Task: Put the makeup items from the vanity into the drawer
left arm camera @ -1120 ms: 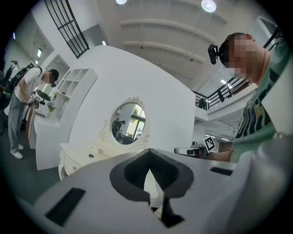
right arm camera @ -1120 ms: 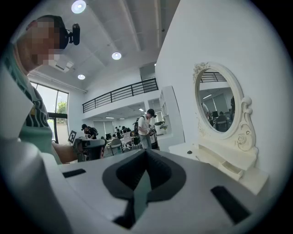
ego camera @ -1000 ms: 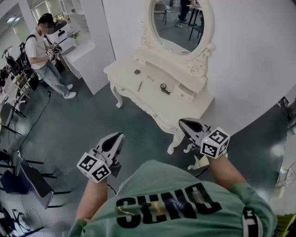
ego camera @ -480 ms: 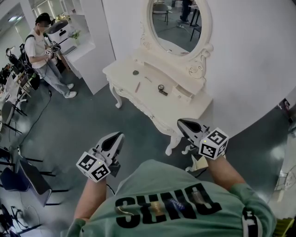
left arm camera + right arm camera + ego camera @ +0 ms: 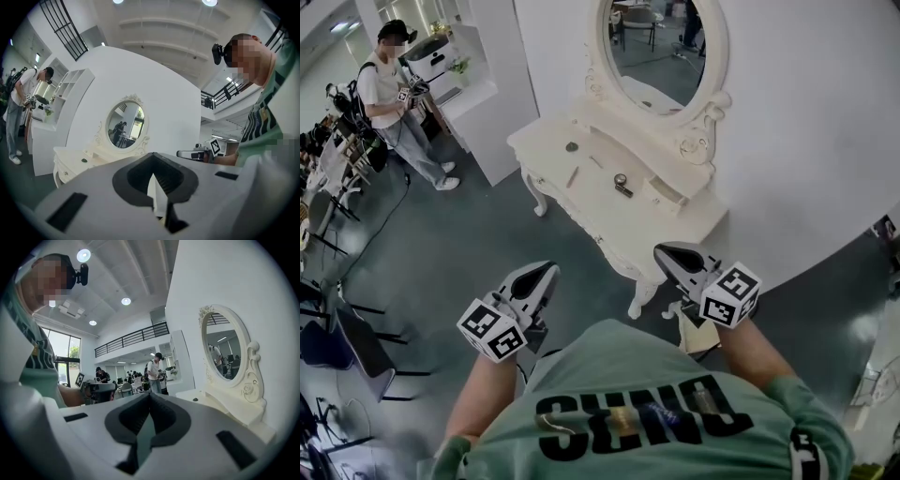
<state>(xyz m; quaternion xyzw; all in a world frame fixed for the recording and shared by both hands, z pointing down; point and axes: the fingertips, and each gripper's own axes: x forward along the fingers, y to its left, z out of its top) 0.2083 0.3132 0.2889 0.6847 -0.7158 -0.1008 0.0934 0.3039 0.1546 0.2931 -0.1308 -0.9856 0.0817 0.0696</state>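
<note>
- Ahead of both claws and well apart from them, the white vanity (image 5: pixel 581 202) stands against the wall, with its oval mirror (image 5: pixel 661 47) on the far side.
- The makeup lies on the vanity top.
  - A small dark round pot (image 5: pixel 571 146) sits farthest out, ahead of the left claw (image 5: pixel 546 272).
  - A thin pale stick (image 5: pixel 573 176) lies nearer that claw.
  - Between them is a tiny piece (image 5: pixel 596 161), too small to name.
  - Ahead of the right claw (image 5: pixel 661 251) is a round compact (image 5: pixel 620 179) with a dark rim. A short dark bar (image 5: pixel 624 191) lies against it or just beside it.
- A small drawer (image 5: pixel 661 194) below the mirror, just past the compact from the right claw, looks pulled out.
- Each claw has its jaws together with nothing between them, and both point about level toward the vanity.
- Compared with a second ago, both claws have edged toward the vanity and the right one has drifted slightly toward the left one. The items lie where they did. The person (image 5: pixel 394 84) standing far off beyond the left claw now shows higher in the head view.
- The stick's long axis runs roughly away from the left claw, toward the back of the top. The bar lies slanted across the right claw's line. Neither shows which end is which.
</note>
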